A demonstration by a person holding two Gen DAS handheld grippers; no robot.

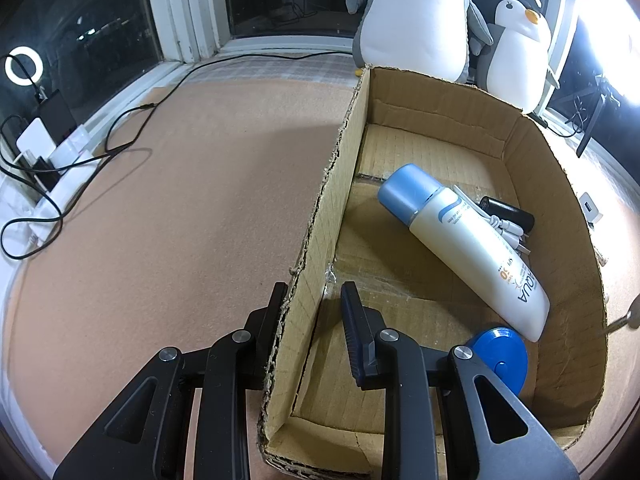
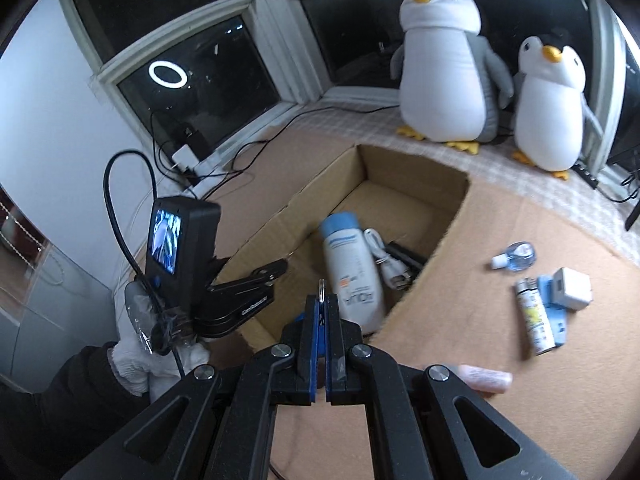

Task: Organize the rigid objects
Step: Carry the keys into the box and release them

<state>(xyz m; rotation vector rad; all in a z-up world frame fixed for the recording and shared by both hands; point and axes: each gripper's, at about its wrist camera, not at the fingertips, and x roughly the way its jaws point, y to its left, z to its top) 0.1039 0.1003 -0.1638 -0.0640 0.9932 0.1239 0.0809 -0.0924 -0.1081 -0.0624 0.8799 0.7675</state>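
My left gripper (image 1: 314, 300) straddles the left wall of the open cardboard box (image 1: 560, 200), one finger outside and one inside, shut on that wall. From the right wrist view, the same left gripper (image 2: 256, 278) sits on the box (image 2: 408, 164) wall, held by a white-gloved hand (image 2: 132, 364). My right gripper (image 2: 321, 300) hangs over the box's near end, shut on a small metal ring (image 2: 321, 285) that sticks out past its tips. Inside lie a white bottle (image 1: 472, 240) with a blue cap, a white cable (image 1: 496, 222), a black cylinder (image 1: 508, 210) and a blue round case (image 1: 504, 354).
On the tan mat right of the box lie a small clear bottle (image 2: 516, 256), a lighter (image 2: 534, 314), a blue item (image 2: 556, 322), a white charger (image 2: 570, 288) and a pink tube (image 2: 486, 378). Two plush penguins (image 2: 444, 72) stand behind. Cables and a power strip (image 1: 60, 160) line the left edge.
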